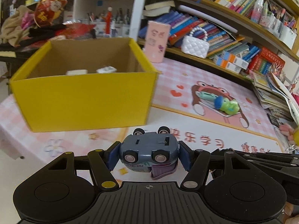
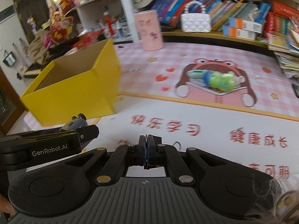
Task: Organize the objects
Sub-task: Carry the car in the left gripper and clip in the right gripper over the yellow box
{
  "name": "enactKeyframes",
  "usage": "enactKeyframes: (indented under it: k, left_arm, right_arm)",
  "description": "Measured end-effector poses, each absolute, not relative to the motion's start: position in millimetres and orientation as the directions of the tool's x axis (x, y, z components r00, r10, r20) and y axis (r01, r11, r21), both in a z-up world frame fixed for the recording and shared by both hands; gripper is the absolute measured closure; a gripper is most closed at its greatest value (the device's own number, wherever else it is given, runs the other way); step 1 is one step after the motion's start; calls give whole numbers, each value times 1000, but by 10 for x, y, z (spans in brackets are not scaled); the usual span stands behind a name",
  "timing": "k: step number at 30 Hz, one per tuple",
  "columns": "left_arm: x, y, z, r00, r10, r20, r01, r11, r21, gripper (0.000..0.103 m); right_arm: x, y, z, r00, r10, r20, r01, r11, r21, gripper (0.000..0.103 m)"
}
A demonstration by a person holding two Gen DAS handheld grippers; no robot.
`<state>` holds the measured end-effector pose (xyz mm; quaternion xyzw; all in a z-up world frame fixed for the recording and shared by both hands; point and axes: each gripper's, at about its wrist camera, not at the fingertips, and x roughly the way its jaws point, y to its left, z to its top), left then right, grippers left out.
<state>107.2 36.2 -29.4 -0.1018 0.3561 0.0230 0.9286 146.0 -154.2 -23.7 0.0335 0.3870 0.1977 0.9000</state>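
Wheels up, the small blue-grey plastic toy truck [image 1: 148, 150] sits clamped upside down between the blue pads of the left gripper [image 1: 148, 154], carried clear of the table, presumably bound for the open yellow cardboard box [image 1: 84, 93] just ahead to the left, where a couple of pale items already lie. Over to the right wrist view: the right gripper [image 2: 147, 150] has its pads pressed together on nothing, idling low near the pink cartoon-printed desk mat [image 2: 186, 112]. A green and blue plastic toy [image 2: 218, 80] lies farther off on the mat's frog picture, likely next in line. Behind, a pink cylindrical tin [image 2: 149, 30], a white quilted handbag [image 2: 196, 23] and crowded bookshelves [image 2: 243, 9].
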Motion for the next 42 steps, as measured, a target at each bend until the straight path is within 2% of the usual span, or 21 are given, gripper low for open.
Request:
enactKeyframes:
  k: [18,32,42]
  left_arm:
    - [210,1143,-247,753,41,-657,-183,972,-149,39]
    - [-32,1361,-201,780,26,-625,-146,979,-141,39]
    - [80,1457,-111,799,47,-600,-165,976,-143,39]
  right_arm:
    - [737,-584,-233,571,444,-690,-434,877,205,101]
    - [432,-302,-202,606,408,-683,-416,894,166,101]
    - [563,-137,-147,590,432,-682,-453,877,163,101]
